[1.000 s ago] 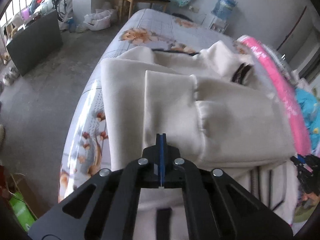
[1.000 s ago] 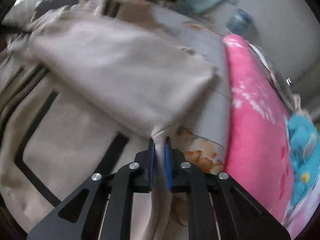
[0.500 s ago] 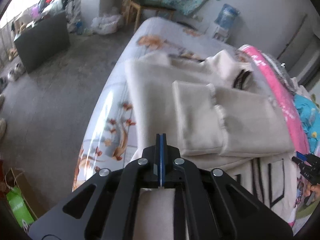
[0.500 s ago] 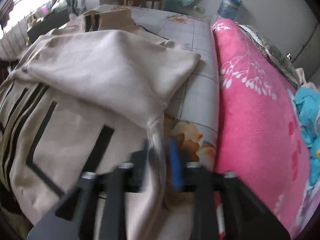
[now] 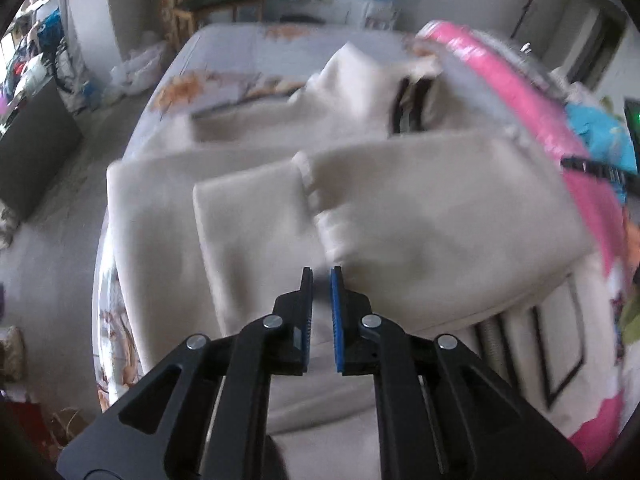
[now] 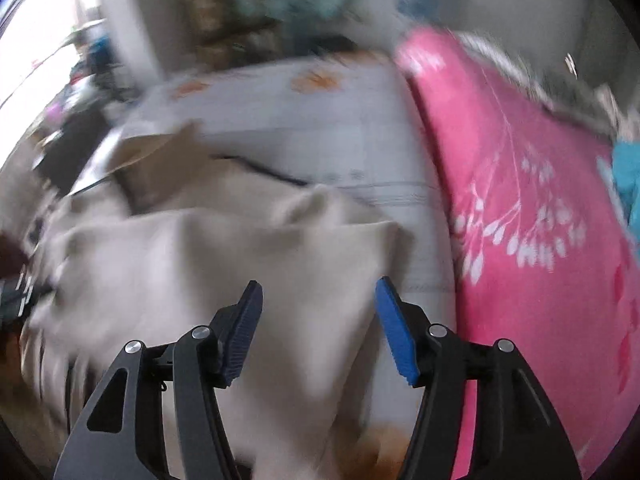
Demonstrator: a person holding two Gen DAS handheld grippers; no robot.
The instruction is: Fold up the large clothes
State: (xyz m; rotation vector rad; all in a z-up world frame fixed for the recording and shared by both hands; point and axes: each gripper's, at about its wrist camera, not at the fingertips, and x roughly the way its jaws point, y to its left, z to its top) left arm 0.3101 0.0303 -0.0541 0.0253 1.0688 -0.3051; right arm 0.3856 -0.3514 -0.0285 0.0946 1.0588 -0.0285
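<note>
Releasing is what just happened: your right hand-held gripper [image 6: 318,300] had the cream garment's [image 5: 400,224] sleeve edge pinched a second ago, and its jaws have just been opening, so now they stand wide with cloth below them but nothing pressed between the pads. Your left hand-held gripper [image 5: 321,280] was fully closed and empty; its jaws have just been opening a crack, a thin gap showing, no fabric in it.

Garment lies on the bed [image 5: 248,52], spread over the flowered sheet. Both sleeves are now folded in across the chest, cuffs meeting near the middle in the left wrist view. So the sleeve step looks done; likely next is the lengthwise fold, hem toward collar.

Edges: near hem with black stripes [image 5: 560,352] sits at the lower right of the left view, close to you. Left side fold runs along the bed's edge, floor [image 5: 52,216] just beyond, so cloth could slide off that side. Right side: the pink blanket [image 6: 532,208] lies just beside the garment, only a narrow strip of sheet between; little room there. Far half of the bed, past the collar, is open sheet, room enough to carry the fold. Both views blurred, fine detail not readable.
</note>
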